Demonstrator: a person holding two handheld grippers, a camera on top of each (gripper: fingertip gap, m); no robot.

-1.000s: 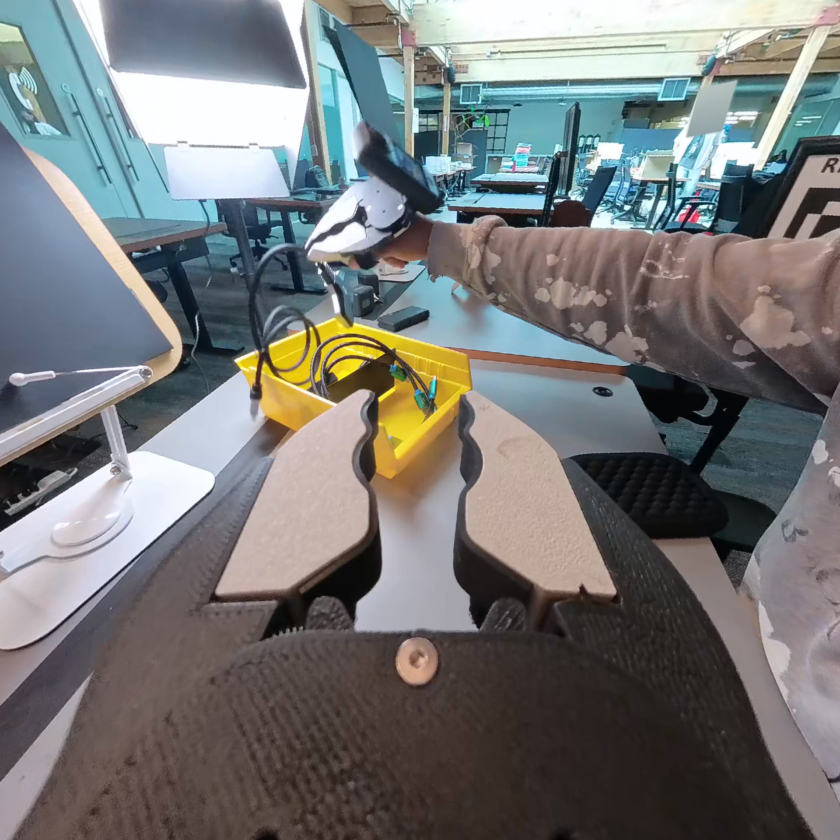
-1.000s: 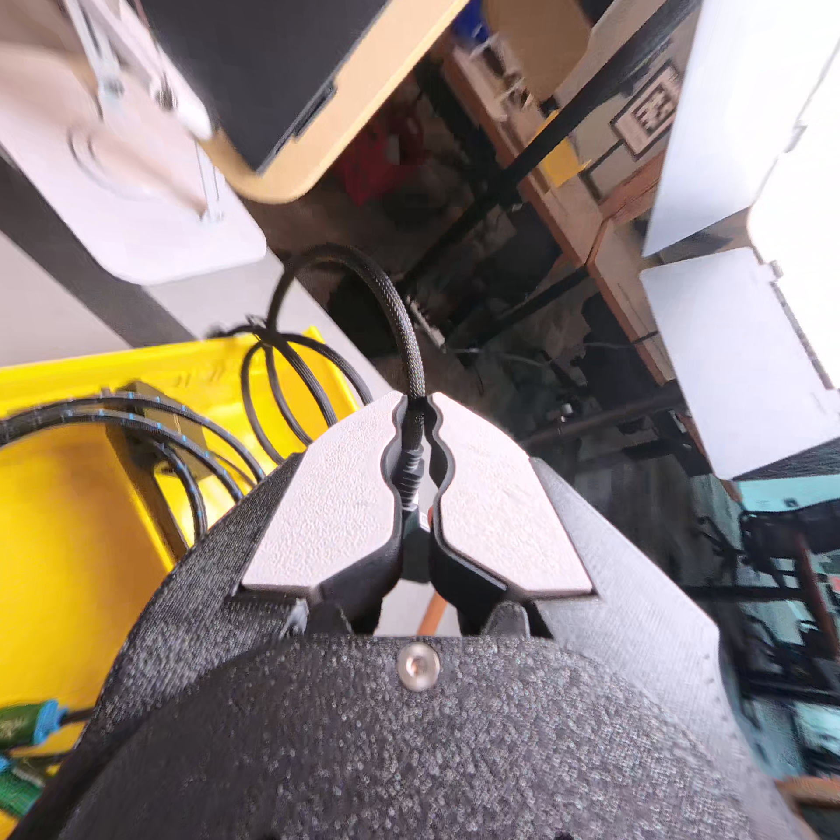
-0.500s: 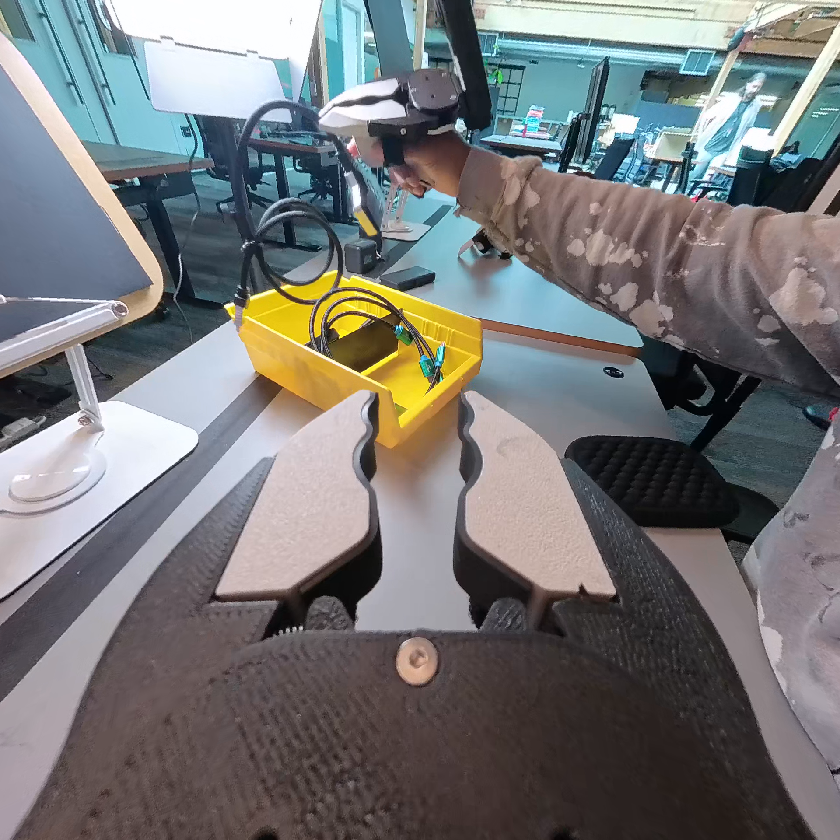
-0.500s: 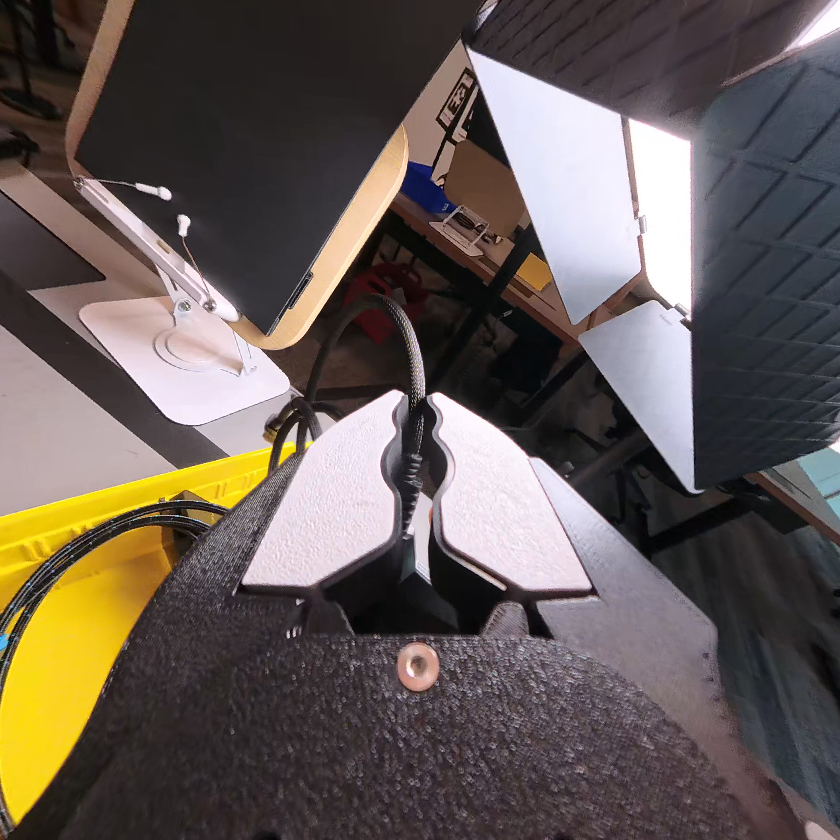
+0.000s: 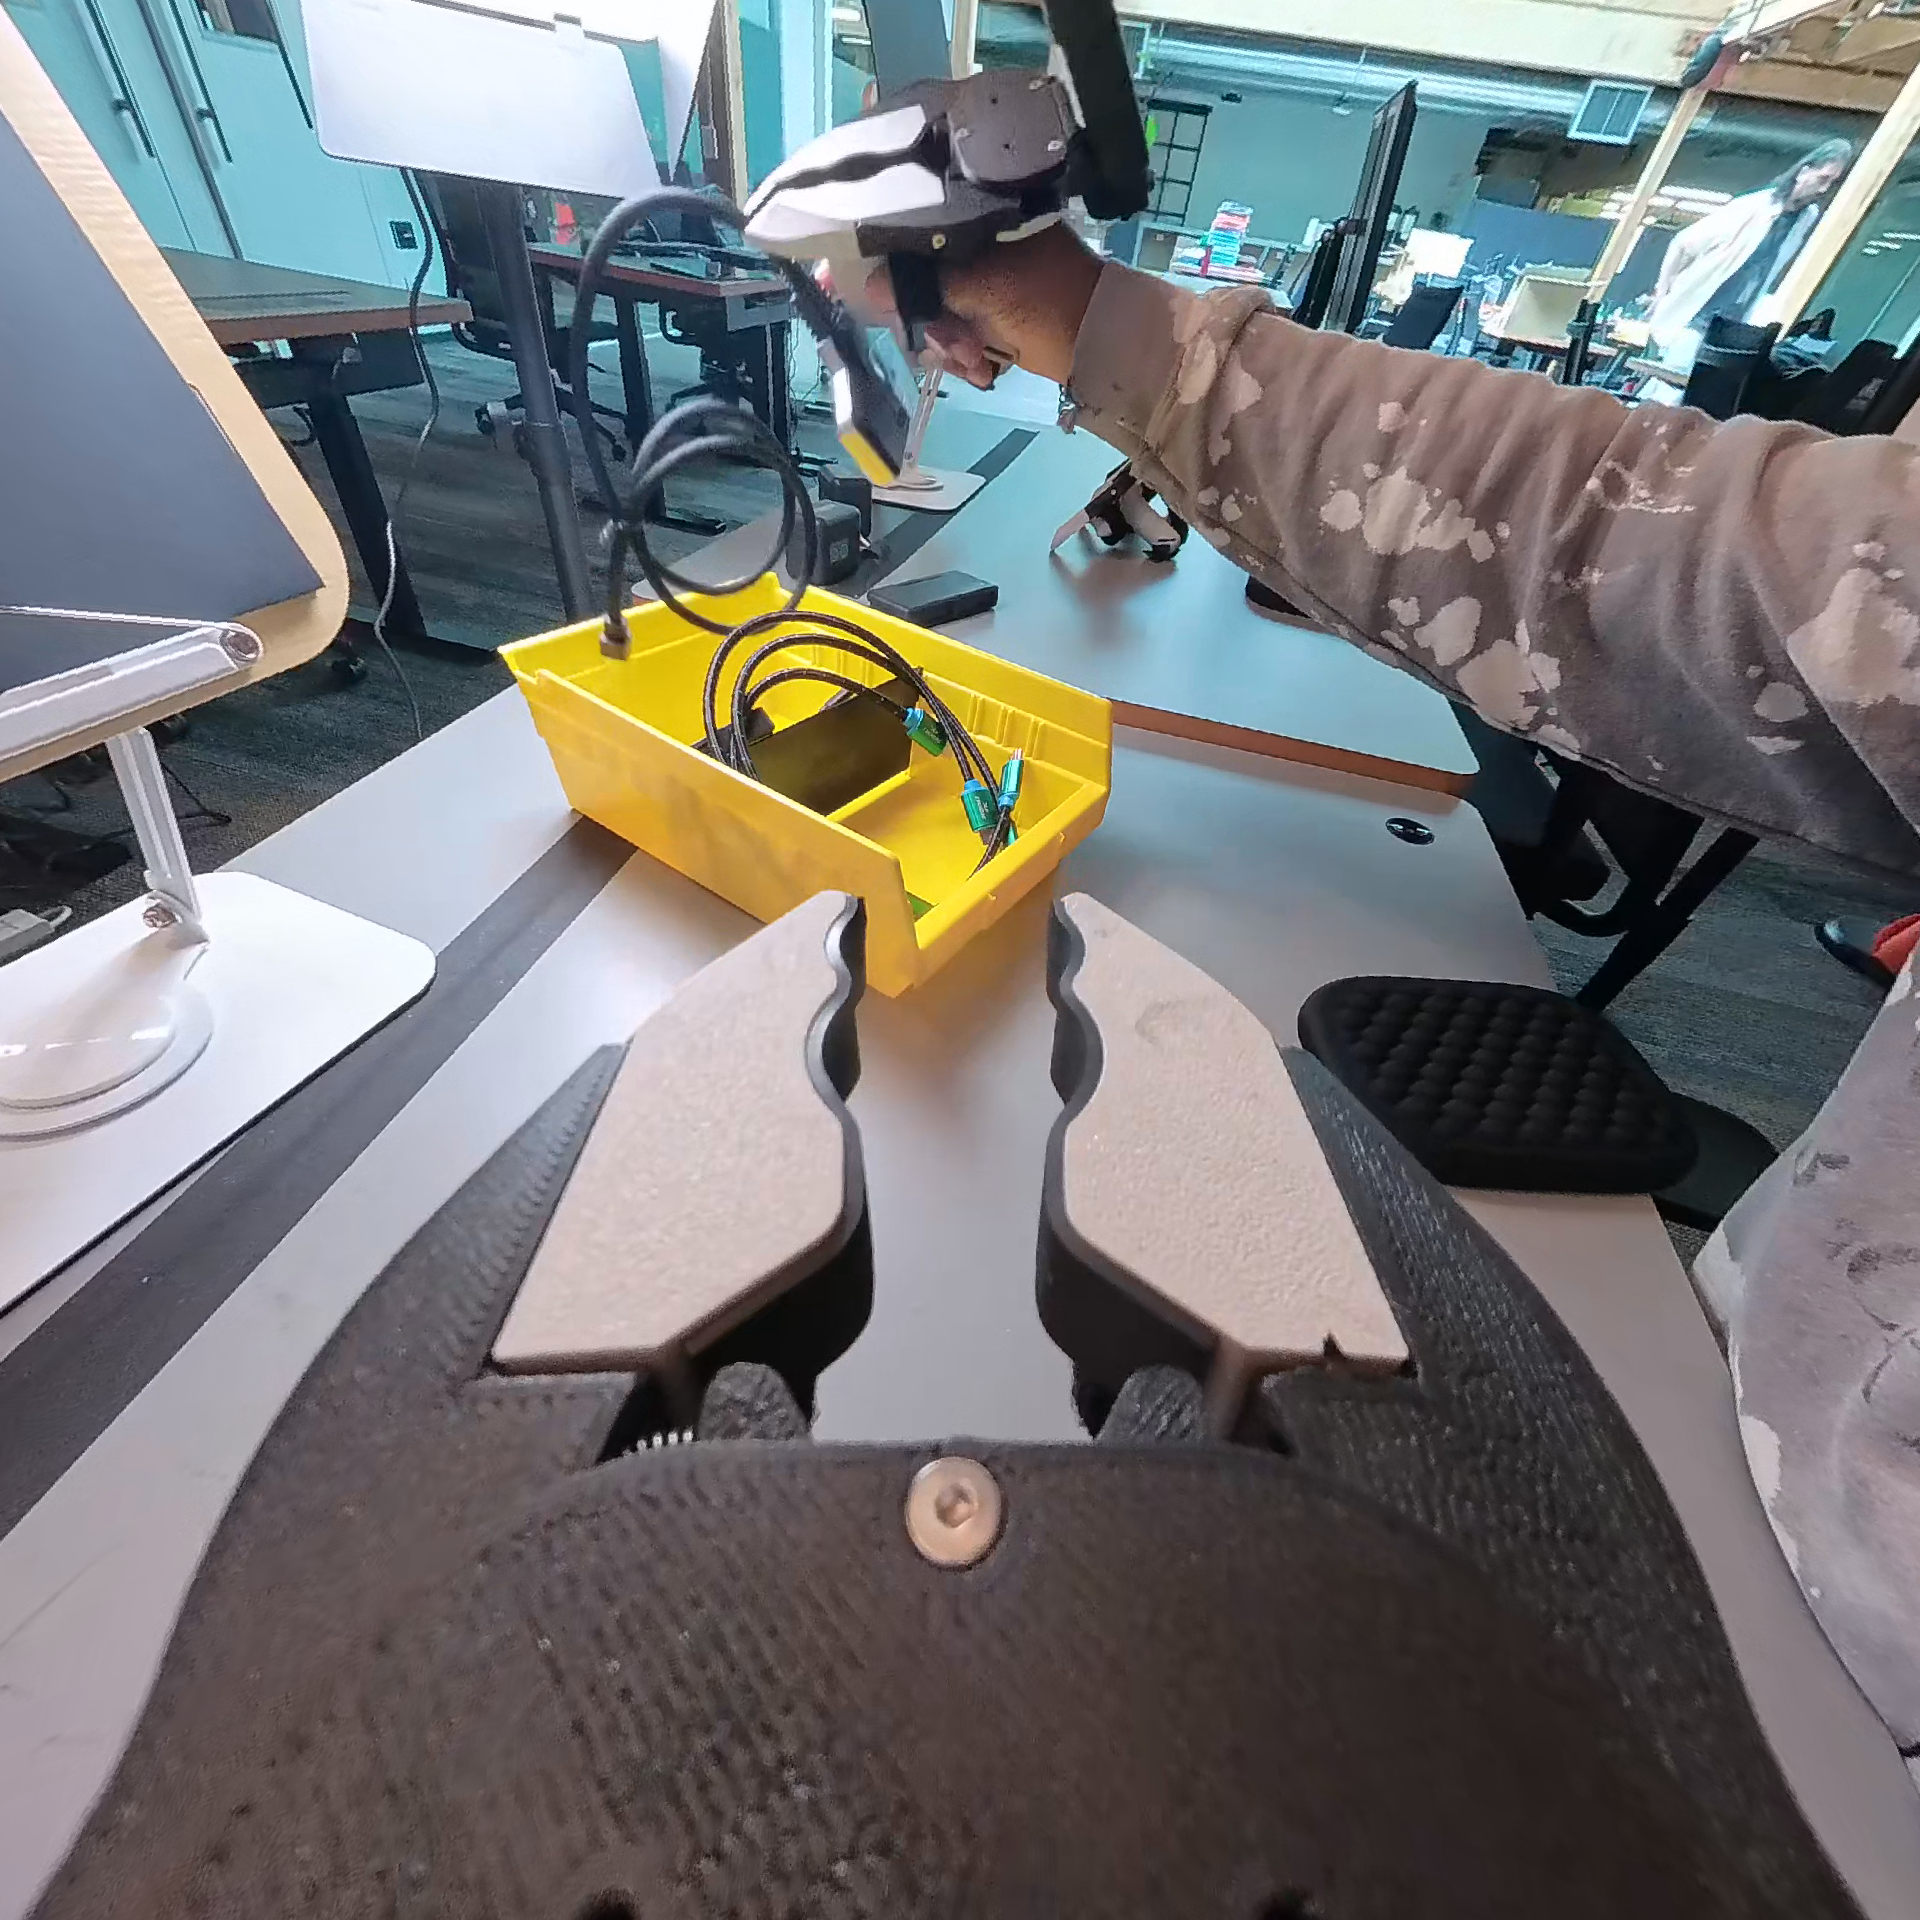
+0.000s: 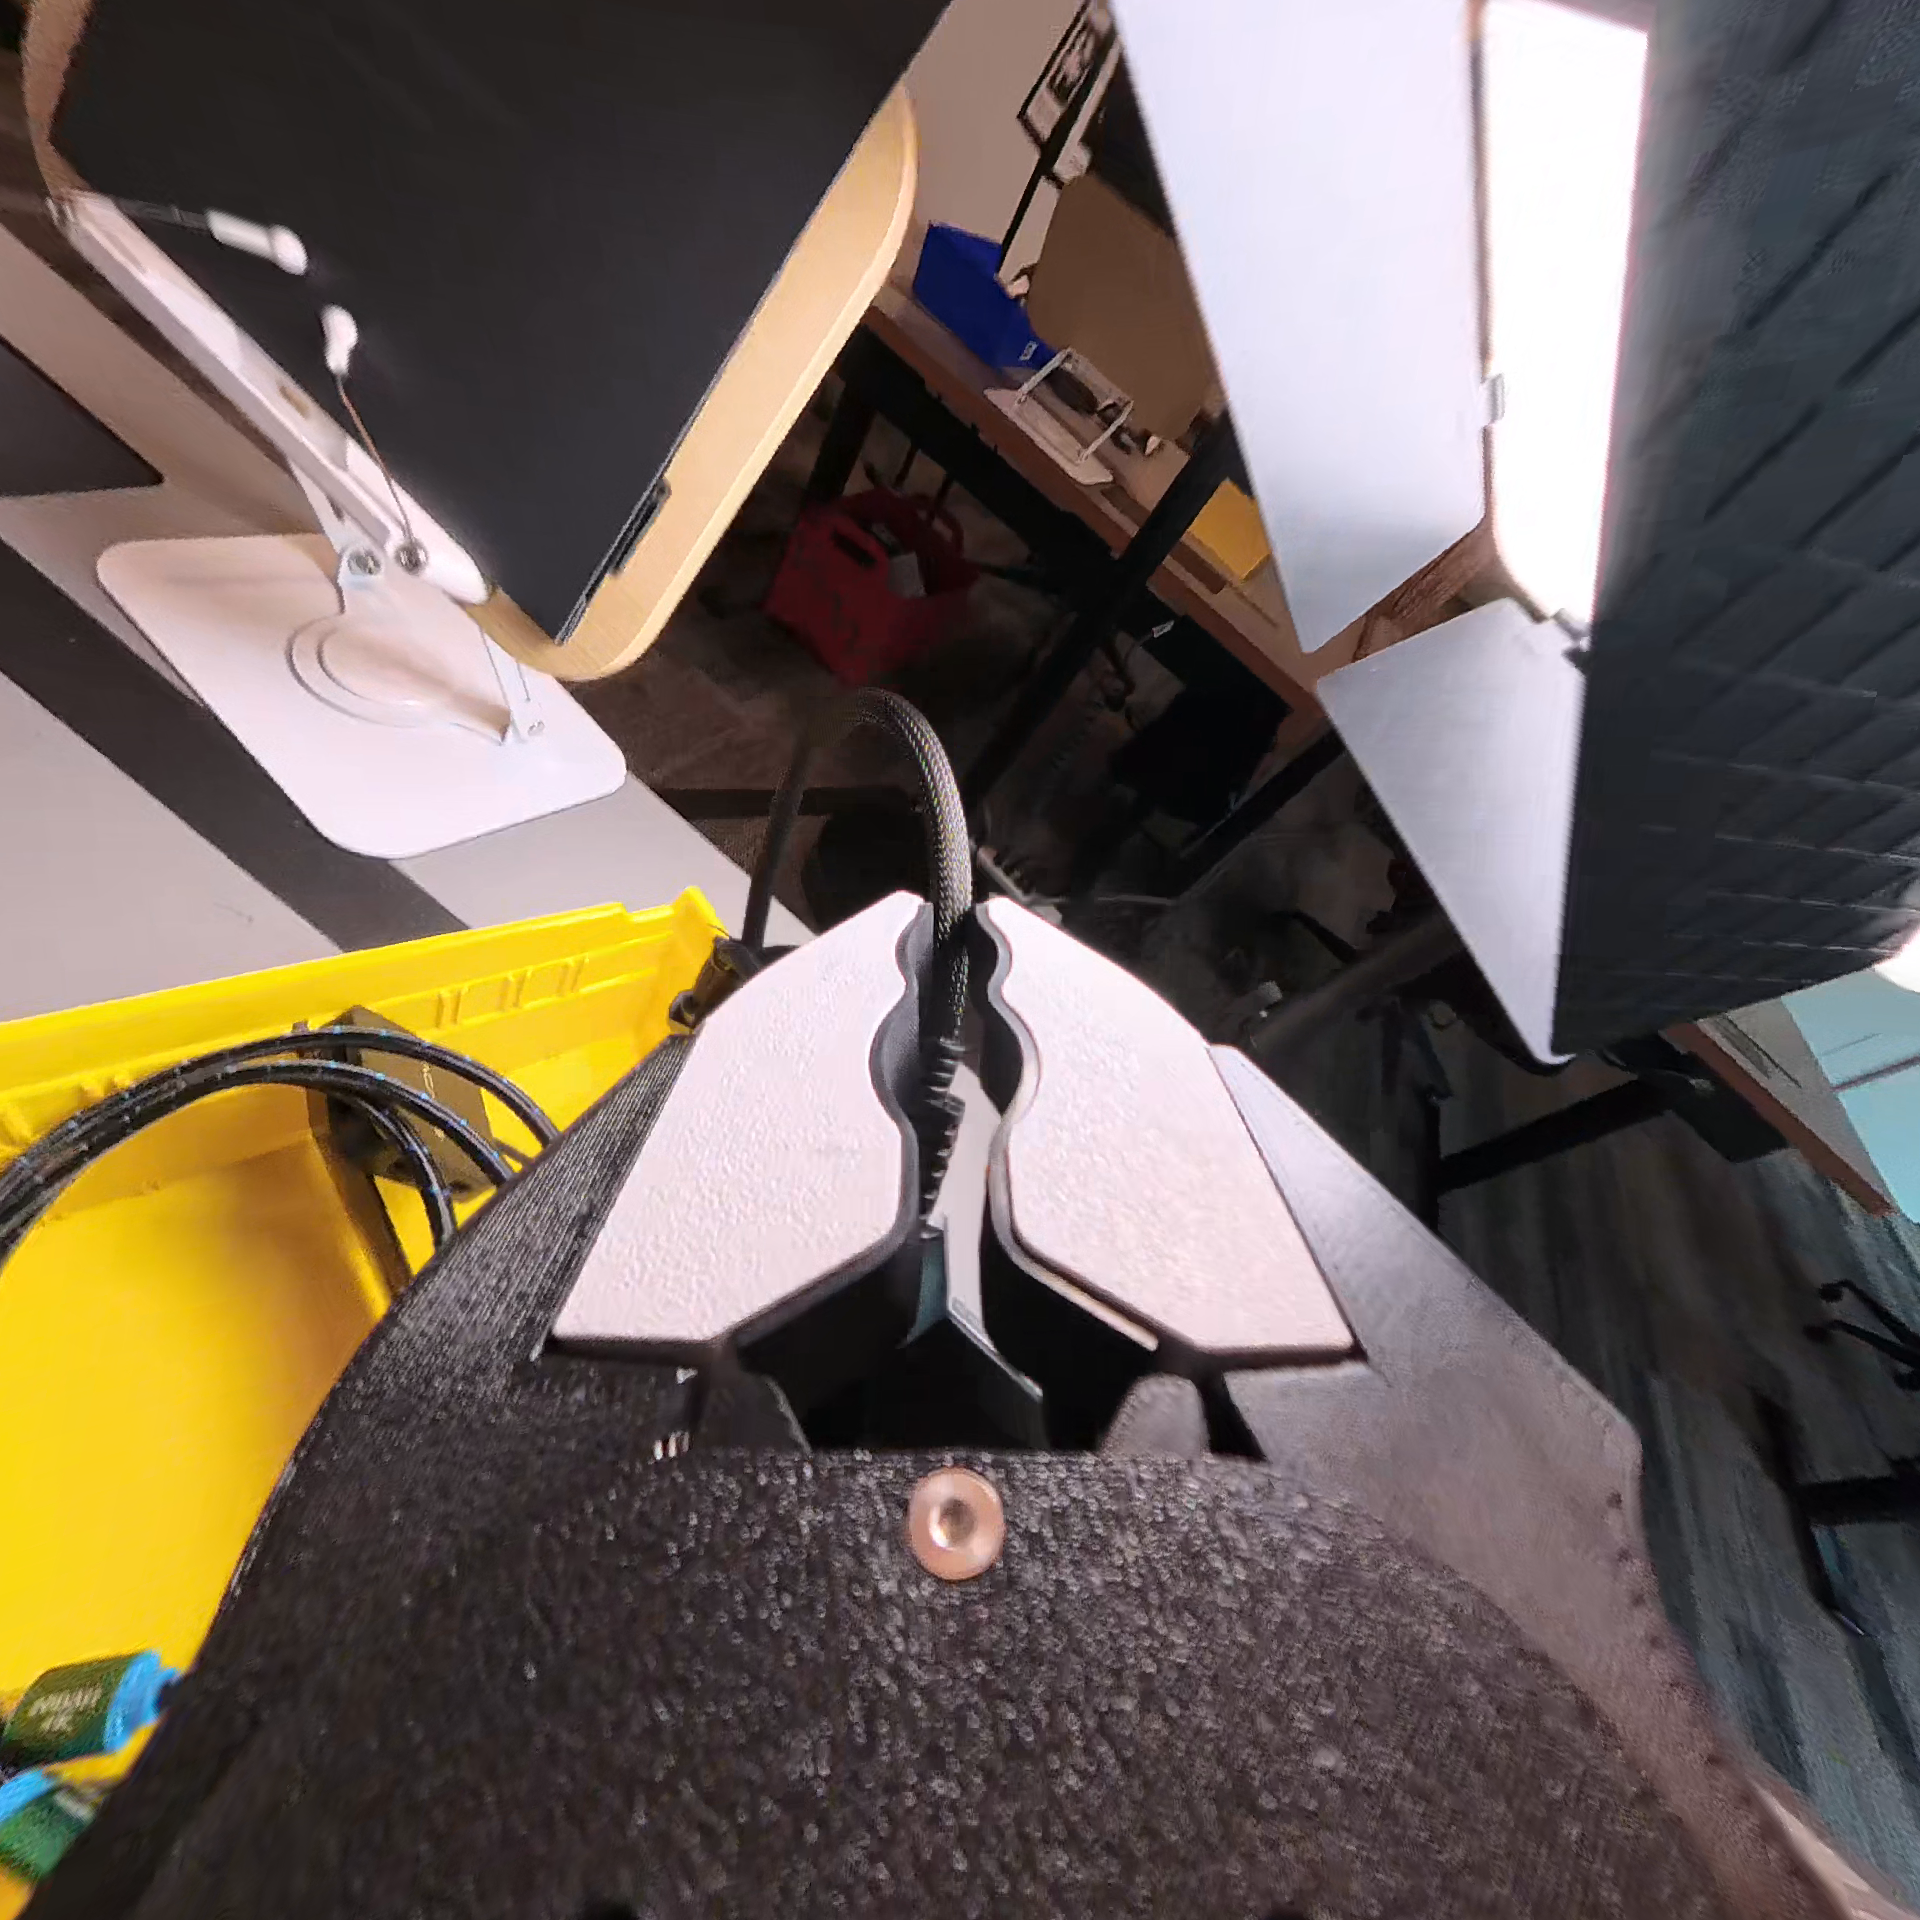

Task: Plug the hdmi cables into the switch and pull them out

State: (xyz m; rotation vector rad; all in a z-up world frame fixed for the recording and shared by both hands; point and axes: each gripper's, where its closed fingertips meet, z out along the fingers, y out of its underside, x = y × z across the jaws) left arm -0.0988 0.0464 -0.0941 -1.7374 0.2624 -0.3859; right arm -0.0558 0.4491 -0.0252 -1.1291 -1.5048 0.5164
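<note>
We hold the right gripper [image 6: 951,940] closed on the braided HDMI cable [image 6: 940,790], just behind its plug, high in the upper middle of the left wrist view. The plug [image 5: 871,400] hangs down, its long axis tilted toward the yellow bin [image 5: 790,831] below. The black switch [image 5: 826,748] lies inside this bin, so the right gripper is the nearer one. Our left gripper [image 5: 951,920] is half open and empty, low over the grey counter [image 5: 1247,862]. Around us is an open office with desks.
</note>
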